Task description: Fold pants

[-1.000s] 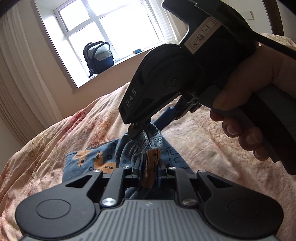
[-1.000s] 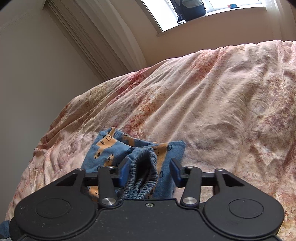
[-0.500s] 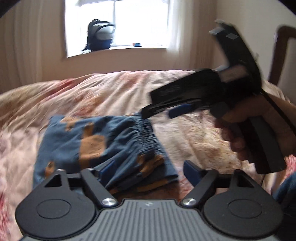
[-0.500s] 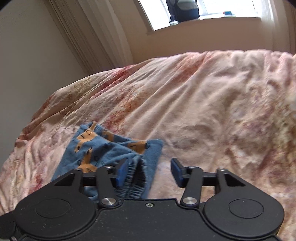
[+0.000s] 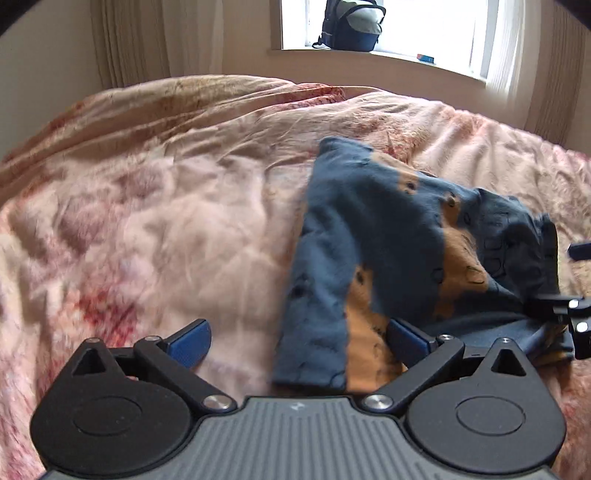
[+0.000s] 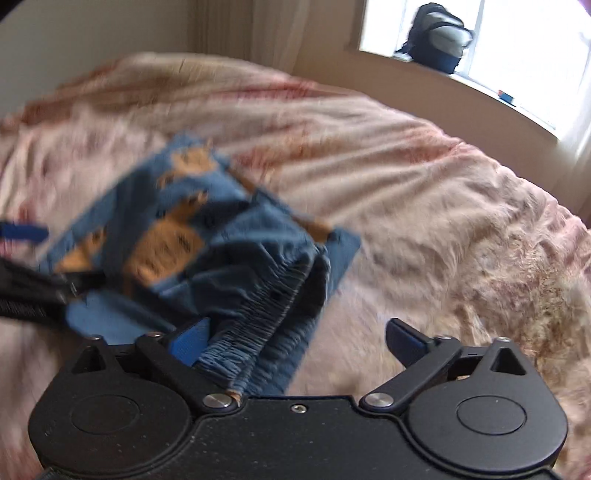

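Pants (image 5: 388, 236), small, blue knit with orange printed patches, lying folded on the bed (image 5: 147, 206) toward its near side. Long axis running away from the cameras toward the window (image 5: 424, 26); cuffed hem ends at the far end, gathered elastic waistband (image 6: 266, 306) at the near end. Fabric soft and rumpled, waistband ribbed in tight pleats, upper layer bunched and not lying flat.

Left hand-held gripper (image 5: 299, 339) spread wide, blue pads (image 5: 188, 343) well apart, nothing clamped; near edge of the pants lying between the pads and against the right-hand one. Right hand-held gripper (image 6: 295, 343) likewise wide open, gripping nothing; waistband lying against its left pad, right pad over bare quilt. Right hand-held gripper also visible at the right edge of the left wrist view, just beside the bunched cloth.

Bed covered in a crumpled pink and cream quilt with a reddish mottled print. Dark backpack (image 5: 351, 24) standing on the windowsill, pale pleated curtains (image 5: 129, 40) to either side. Right wrist view smeared with motion blur.
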Action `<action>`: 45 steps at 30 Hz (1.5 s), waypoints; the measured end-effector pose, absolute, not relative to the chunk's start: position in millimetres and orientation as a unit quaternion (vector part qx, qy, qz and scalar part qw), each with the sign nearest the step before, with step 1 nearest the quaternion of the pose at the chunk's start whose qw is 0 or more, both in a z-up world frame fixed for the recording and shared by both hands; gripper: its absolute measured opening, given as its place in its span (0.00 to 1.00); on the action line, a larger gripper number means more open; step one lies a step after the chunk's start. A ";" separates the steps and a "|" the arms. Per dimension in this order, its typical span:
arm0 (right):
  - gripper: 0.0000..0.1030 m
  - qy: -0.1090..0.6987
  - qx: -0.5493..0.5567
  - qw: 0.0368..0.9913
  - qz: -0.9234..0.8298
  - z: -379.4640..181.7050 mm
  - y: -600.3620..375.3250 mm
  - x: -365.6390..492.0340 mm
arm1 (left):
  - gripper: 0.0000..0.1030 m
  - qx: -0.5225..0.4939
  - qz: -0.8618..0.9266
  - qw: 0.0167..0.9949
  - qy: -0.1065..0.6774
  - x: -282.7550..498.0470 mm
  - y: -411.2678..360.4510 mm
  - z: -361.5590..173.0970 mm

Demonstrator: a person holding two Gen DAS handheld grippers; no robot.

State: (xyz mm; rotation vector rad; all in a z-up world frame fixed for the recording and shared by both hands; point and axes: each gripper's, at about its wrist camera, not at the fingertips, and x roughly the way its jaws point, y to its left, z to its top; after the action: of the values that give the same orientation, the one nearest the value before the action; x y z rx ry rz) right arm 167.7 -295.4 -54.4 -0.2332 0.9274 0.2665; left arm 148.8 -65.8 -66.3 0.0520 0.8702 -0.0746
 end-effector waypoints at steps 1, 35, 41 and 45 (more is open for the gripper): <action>0.99 0.450 -0.100 0.878 0.131 -53.1 -301.6 168.2 | 1.00 0.018 -0.039 0.903 0.427 146.3 -57.9 -66.3; 0.99 0.346 0.007 0.936 0.061 -51.3 -328.5 207.2 | 1.00 -0.025 -0.052 0.919 0.389 240.2 -64.7 -59.9; 0.99 0.360 -0.005 0.926 0.117 -38.3 -317.0 184.7 | 1.00 -0.016 -0.081 0.921 0.382 210.8 -51.8 -44.5; 0.99 0.437 -0.049 0.893 0.099 -60.7 -302.9 189.5 | 1.00 0.027 -0.084 0.900 0.427 191.9 -47.5 -65.6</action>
State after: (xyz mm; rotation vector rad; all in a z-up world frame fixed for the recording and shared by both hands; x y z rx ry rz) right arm 189.5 -302.9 -60.7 -0.1015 0.9059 0.2049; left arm 191.9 -47.5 -65.6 0.0563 0.8838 -0.1731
